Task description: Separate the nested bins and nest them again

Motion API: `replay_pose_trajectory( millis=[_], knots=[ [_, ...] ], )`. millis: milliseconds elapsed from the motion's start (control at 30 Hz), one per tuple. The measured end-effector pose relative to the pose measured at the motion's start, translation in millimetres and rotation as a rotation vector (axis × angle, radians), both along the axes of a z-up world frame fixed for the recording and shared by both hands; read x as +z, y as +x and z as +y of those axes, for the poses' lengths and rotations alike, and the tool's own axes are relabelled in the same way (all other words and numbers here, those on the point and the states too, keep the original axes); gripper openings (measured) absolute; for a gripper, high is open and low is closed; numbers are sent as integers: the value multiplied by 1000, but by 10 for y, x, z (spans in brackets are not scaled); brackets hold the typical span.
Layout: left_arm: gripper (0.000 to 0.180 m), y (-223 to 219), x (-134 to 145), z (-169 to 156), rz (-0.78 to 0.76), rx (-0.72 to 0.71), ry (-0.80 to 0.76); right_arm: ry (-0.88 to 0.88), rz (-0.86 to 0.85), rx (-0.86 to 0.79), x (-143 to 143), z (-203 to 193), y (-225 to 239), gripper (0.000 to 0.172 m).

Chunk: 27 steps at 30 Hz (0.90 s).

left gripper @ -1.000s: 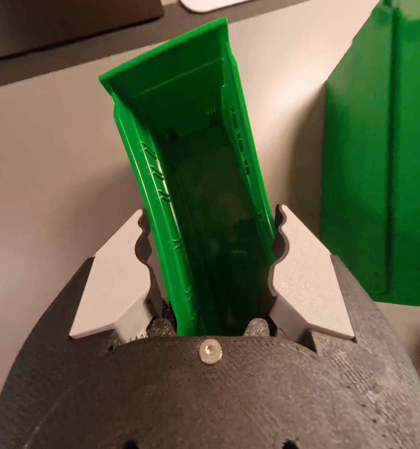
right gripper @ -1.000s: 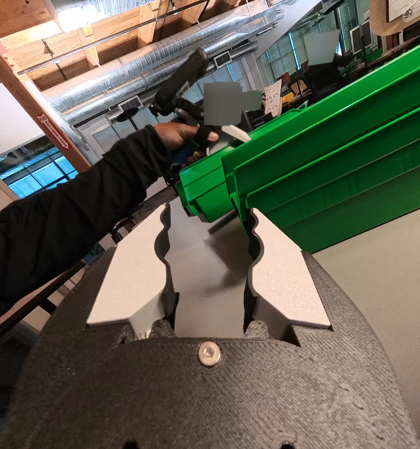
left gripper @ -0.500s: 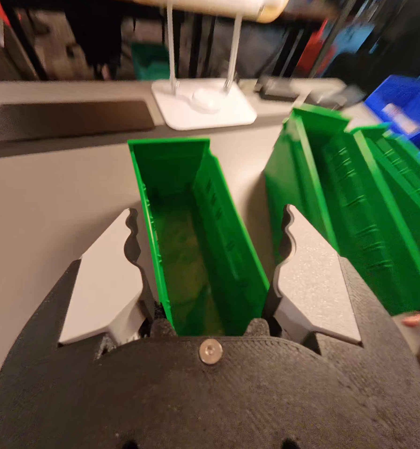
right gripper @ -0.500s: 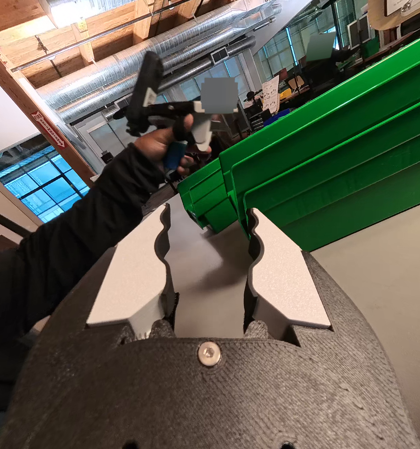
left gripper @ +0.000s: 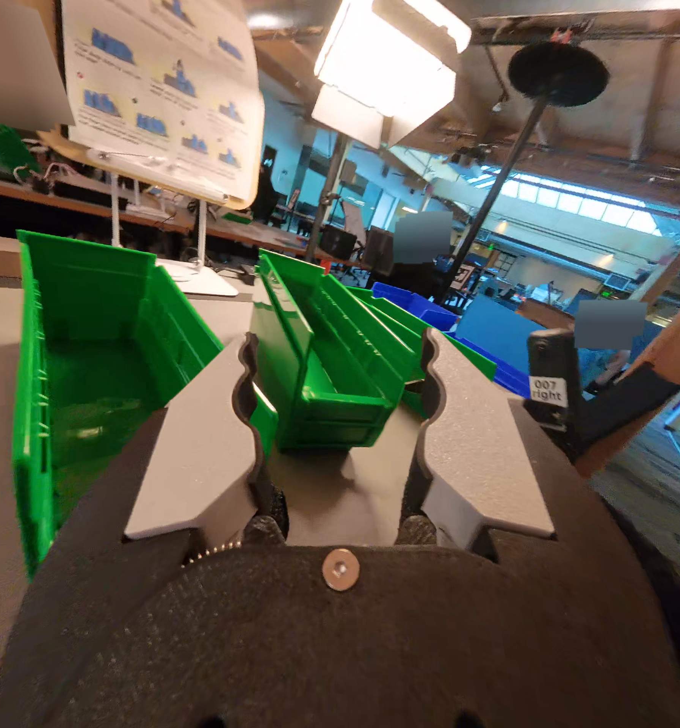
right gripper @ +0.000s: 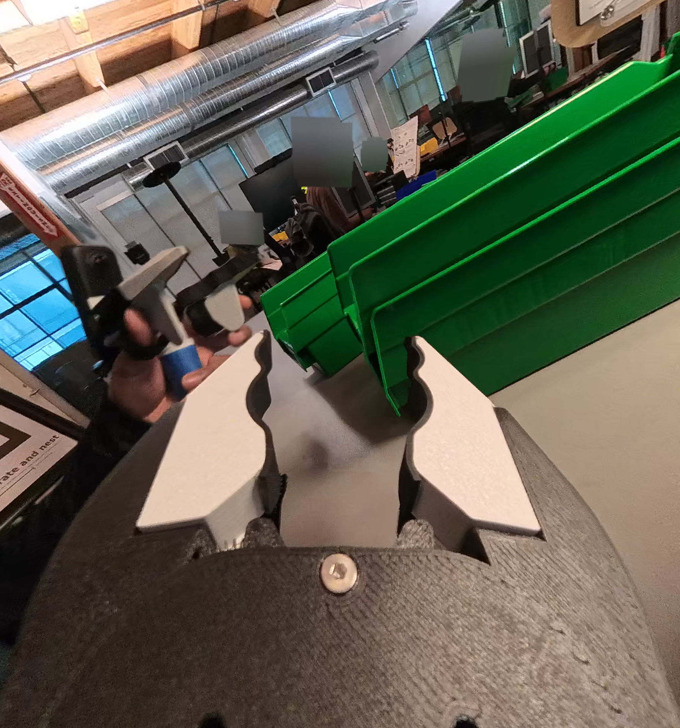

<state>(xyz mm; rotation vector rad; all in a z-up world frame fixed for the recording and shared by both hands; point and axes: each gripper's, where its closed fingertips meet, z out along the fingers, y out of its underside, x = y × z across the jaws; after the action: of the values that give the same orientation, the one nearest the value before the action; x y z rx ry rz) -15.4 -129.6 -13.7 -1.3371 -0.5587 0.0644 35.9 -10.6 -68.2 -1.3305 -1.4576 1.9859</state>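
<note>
Since a second ago our left tool point(left gripper: 338, 390) has let go of the single green bin point(left gripper: 94, 354) it straddled and swung up level; that bin now stands on the gray tabletop point(left gripper: 220, 311), left of the tool. We hold this tool with its jaws wide and nothing between them. Just past its fingertips sits the stack of nested green bins point(left gripper: 330, 354), with blue bins point(left gripper: 417, 307) behind and a white stand point(left gripper: 200, 283) carrying a clipboard point(left gripper: 161, 94) farther off. Our right tool point(right gripper: 338, 378) has hardly shifted: its jaws stand apart, the corner of the nested bins' rim point(right gripper: 389, 386) lies against the right finger point(right gripper: 460, 441), and the left finger stays clear, so nothing is gripped. Beyond it our left hand point(right gripper: 149, 374) carries the other tool.
</note>
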Motion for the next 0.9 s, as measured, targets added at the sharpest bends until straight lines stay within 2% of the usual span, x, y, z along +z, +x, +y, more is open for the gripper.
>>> replay_pose_trajectory(
  millis=[100,233,333,567,767,900],
  knots=[
    [83,180,-161,34,26,-34,-14,17,-46,-15,-66,4,-58,74],
    [79,168,-511,86,6,-26,-98,45,-101,-24,-153,-9,-115,82],
    [72,179,-456,49,27,-27,-67,58,-124,-45,-190,8,-148,87],
    [71,179,-455,42,34,-17,-65,85,-187,-114,-288,75,-228,89],
    [70,173,-454,36,32,-10,-62,49,-261,-206,-377,233,-305,79],
    [70,161,-484,60,13,-19,-78,16,-286,-238,-399,310,-329,80]
  ],
)
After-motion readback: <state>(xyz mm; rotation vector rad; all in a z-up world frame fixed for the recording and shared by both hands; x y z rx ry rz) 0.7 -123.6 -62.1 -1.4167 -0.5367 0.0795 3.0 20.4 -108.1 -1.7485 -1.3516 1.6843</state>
